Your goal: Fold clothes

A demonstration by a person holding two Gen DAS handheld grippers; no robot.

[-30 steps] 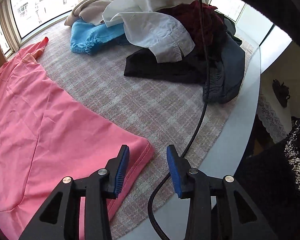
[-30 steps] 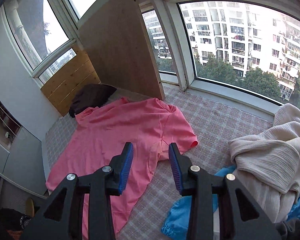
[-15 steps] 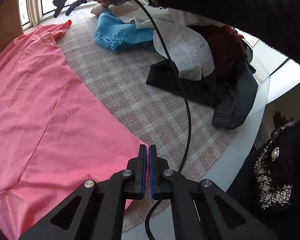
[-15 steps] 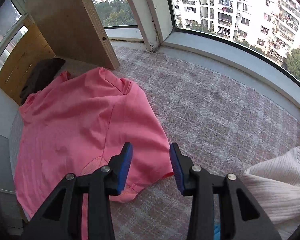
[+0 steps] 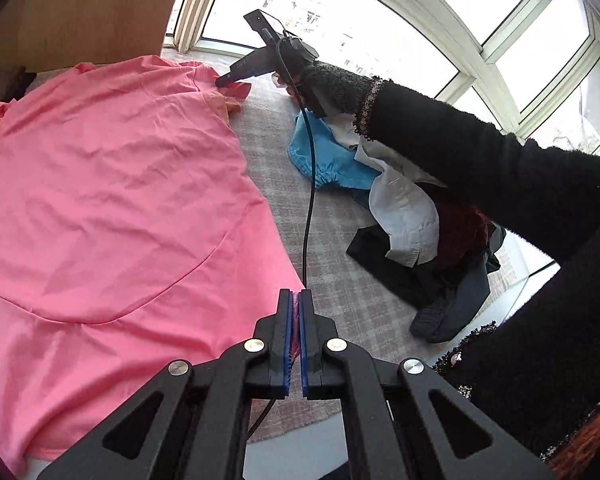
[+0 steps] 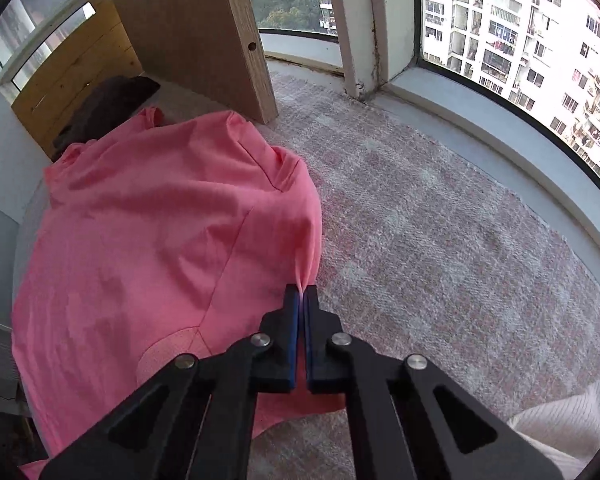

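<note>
Both grippers are clamped on the pink T-shirt (image 5: 112,184): the left gripper (image 5: 296,300) on its hem corner at lower centre, the right gripper (image 6: 301,294) on the sleeve edge. The thin, limp cloth will likely sag between the grips, so corners suit best.

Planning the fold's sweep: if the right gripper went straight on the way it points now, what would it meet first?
The right gripper is shut on the pink shirt, so raised pink cloth lies directly ahead. Past it, likely the checked mat, then the window frame; depth is unclear.
</note>
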